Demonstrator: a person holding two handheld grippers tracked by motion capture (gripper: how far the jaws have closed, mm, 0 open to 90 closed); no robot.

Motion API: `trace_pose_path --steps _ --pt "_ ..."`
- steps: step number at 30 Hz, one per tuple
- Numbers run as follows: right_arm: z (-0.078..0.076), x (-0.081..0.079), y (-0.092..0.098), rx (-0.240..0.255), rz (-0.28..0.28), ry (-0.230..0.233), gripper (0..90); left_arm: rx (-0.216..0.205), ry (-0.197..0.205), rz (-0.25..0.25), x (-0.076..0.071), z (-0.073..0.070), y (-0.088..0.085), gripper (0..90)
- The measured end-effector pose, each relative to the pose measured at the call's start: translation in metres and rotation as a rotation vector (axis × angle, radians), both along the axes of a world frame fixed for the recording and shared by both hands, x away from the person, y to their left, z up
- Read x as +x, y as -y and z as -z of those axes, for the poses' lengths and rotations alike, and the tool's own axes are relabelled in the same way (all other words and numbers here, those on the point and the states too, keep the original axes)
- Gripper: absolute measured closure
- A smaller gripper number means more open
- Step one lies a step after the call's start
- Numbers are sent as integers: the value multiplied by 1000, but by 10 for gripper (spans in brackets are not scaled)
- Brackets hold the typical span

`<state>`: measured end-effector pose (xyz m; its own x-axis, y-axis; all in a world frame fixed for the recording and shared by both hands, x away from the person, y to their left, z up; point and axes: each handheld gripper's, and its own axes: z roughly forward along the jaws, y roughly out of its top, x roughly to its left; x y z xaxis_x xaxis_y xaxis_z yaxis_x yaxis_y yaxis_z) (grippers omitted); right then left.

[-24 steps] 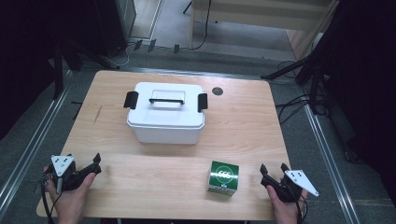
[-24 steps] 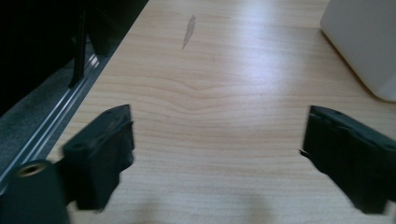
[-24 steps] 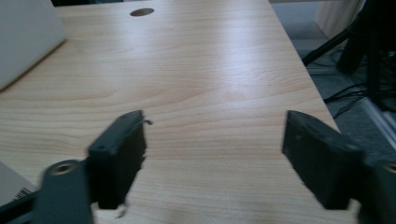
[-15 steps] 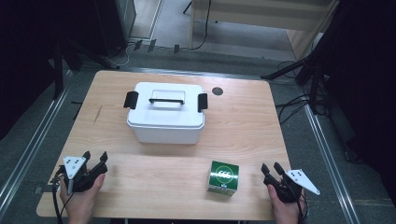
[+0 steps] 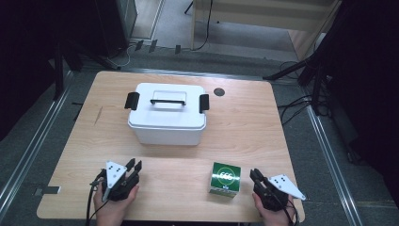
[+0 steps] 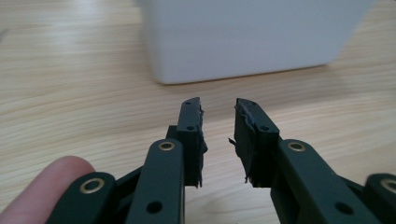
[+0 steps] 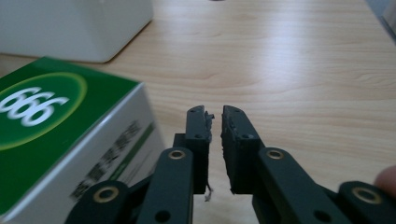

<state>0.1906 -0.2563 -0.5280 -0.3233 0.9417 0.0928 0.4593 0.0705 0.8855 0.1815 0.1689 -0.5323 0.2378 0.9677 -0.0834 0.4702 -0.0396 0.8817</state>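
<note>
Lid (image 5: 168,98) shut on the white plastic bin (image 5: 167,115) mid-desk (image 5: 263,122), so its contents stayed hidden. Left tool (image 5: 133,167) sat near the front edge, jaws apart, empty. Right tool (image 5: 256,177), jaws nearly together, gripped nothing beside the green-topped carton (image 5: 225,179).

High view overhead, facing forward-down; gripper views low, close; all share white box (image 5: 167,114).

White bin (image 5: 167,120) with black latches, green-and-white carton (image 5: 225,179), black tongs (image 5: 133,167)
</note>
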Motion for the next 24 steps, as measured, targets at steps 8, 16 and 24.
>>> trace_pose_path --steps 8,16,24 --pt "4 -10 -20 36 -53 -28 895 -32 -52 179 2 0 45 854" --pt "6 -10 -36 39 -58 -19 900 -39 -80 302 9 -2 87 900" --pt "8 -10 -61 35 -94 -18 900 -53 -114 353 6 -1 106 900"
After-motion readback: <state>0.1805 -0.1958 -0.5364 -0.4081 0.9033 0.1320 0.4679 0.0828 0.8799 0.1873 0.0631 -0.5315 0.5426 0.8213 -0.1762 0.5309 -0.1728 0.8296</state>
